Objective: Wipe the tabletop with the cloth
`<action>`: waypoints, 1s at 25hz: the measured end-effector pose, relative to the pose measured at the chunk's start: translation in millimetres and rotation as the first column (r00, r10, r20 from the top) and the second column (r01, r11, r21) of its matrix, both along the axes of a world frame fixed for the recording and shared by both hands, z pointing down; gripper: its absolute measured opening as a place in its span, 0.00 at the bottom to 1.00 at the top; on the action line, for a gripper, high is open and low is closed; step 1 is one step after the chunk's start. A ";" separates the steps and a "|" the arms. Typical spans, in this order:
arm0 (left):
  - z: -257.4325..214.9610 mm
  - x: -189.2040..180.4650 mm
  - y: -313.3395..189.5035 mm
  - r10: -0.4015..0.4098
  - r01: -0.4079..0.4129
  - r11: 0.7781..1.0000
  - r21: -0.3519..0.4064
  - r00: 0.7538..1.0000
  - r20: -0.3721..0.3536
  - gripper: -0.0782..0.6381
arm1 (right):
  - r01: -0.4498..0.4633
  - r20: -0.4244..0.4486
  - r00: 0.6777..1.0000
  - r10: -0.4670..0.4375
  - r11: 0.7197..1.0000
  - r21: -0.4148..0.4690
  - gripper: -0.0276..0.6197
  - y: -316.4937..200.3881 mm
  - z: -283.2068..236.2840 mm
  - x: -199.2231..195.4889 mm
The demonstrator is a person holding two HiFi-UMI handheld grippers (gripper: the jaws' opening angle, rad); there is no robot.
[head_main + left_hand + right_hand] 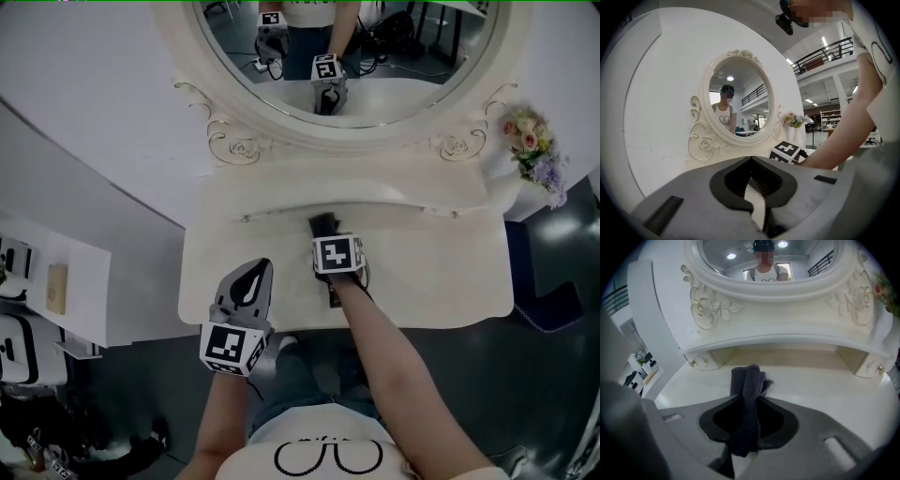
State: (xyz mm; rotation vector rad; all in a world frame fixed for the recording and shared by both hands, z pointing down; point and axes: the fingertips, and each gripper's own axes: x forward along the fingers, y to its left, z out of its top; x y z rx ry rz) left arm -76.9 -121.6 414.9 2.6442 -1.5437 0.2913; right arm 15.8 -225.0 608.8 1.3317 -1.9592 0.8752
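Observation:
A dark grey cloth (746, 394) is pinched between the jaws of my right gripper (749, 389), its bunched end resting on the cream tabletop (825, 394). In the head view the cloth (323, 225) pokes out ahead of the right gripper (330, 246) near the middle of the dressing table (441, 281), close to the raised back shelf. My left gripper (251, 281) hovers at the table's front left edge, jaws together with nothing between them. In the left gripper view its tips (751, 159) meet, pointing toward the mirror.
An oval mirror (347, 56) in an ornate cream frame stands behind the table. A raised shelf (787, 341) with small drawers runs along the back. A flower bouquet (534, 150) sits at the right end. A white side shelf (56, 286) stands to the left.

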 end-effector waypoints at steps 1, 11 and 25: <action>-0.5 3.9 -0.2 0.003 -0.003 1.000 0.002 1.000 0.001 0.11 | -0.005 -0.006 1.000 0.005 1.000 -0.002 0.19 0.6 1.7 6.8; -5.1 45.4 2.9 0.026 -0.026 0.999 0.023 1.000 -0.005 0.11 | -0.015 -0.034 0.999 0.016 1.000 0.019 0.19 6.3 -1.7 68.7; -2.6 114.4 17.3 0.070 -0.069 0.997 0.027 0.997 -0.014 0.11 | -0.088 -0.100 0.991 0.090 0.996 0.023 0.19 16.4 -1.8 196.1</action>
